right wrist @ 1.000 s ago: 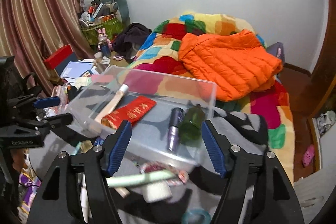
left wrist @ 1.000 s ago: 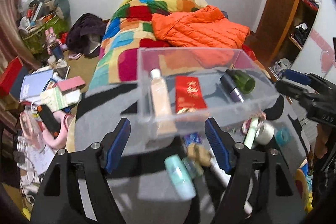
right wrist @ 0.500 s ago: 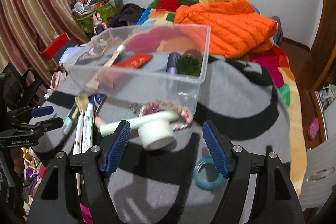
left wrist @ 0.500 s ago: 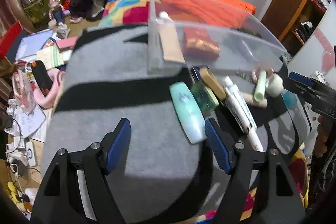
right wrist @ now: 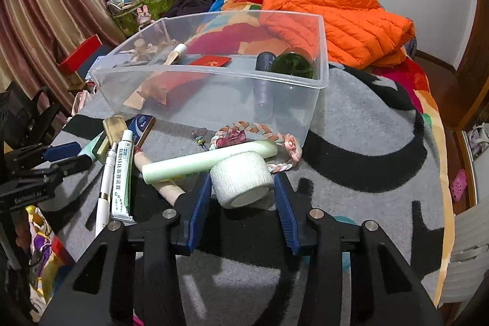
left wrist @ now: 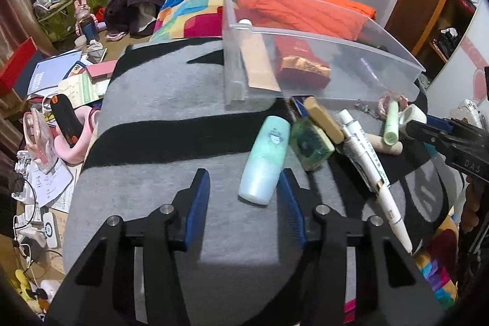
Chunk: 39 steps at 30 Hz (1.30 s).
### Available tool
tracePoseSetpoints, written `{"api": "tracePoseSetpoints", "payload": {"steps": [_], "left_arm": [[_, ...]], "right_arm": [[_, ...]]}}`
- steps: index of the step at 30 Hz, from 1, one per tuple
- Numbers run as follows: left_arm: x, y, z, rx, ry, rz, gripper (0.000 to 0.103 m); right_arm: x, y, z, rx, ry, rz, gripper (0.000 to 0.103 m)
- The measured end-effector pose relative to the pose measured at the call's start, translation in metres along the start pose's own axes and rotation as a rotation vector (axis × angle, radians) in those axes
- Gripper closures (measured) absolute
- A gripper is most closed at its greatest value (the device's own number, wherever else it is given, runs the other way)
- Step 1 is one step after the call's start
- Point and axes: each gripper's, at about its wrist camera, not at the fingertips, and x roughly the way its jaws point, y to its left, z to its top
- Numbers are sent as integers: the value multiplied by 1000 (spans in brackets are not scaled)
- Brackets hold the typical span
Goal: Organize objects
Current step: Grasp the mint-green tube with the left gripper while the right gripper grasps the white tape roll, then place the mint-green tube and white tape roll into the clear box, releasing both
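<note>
A clear plastic bin (left wrist: 305, 75) (right wrist: 214, 93) stands on the grey-and-black blanket and holds a tube, a red packet and bottles. My left gripper (left wrist: 244, 188) is open, low over the blanket; a pale teal bottle (left wrist: 266, 158) lies just ahead, its base by my right finger. My right gripper (right wrist: 243, 188) is open with its fingers either side of a white tape roll (right wrist: 241, 179), not closed on it. A pale green tube (right wrist: 207, 162) lies behind the roll. A white toothpaste tube (right wrist: 122, 176) and white pen (left wrist: 373, 170) lie nearby.
A green soap-like box (left wrist: 308, 142), tan block (left wrist: 324, 119) and braided pink band (right wrist: 253, 127) lie by the bin. A teal ring (right wrist: 342, 220) sits partly hidden behind my right finger. An orange jacket (right wrist: 342, 17) is on the bed; floor clutter at left.
Both grippers have dropped down and closer to the loose items. The right gripper's fingers now straddle the tape roll; the left has closed in on the teal bottle.
</note>
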Motion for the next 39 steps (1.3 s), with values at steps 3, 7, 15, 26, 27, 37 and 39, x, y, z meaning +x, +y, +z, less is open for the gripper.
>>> {"api": "tracePoseSetpoints", "payload": {"steps": [3,7,15,26,27,37,39], "left_arm": [[3,1,5,11,5,-10,55],[13,-8,13,54,7,-4,55],[18,-7,19,65,-25,13,79],[-21,6,11,-2,-106,6,81],[-26,7,13,-8,-121,-1,82],[-58,-1,40,-17,-237,-41,90],[-61,-2,46,-15,-247,-50,90]], "right_arm": [[-4,1,-1,3,-9,7,65],[-11,-1,-1,10,-22,15,65],[-27,-1,5,13,-63,17,65],[-50,0,22,15,-144,23,65],[-51,0,24,16,-150,23,65],[-57,-2,52,32,-216,41,65],[-55,-3,56,37,-223,42,65]]}}
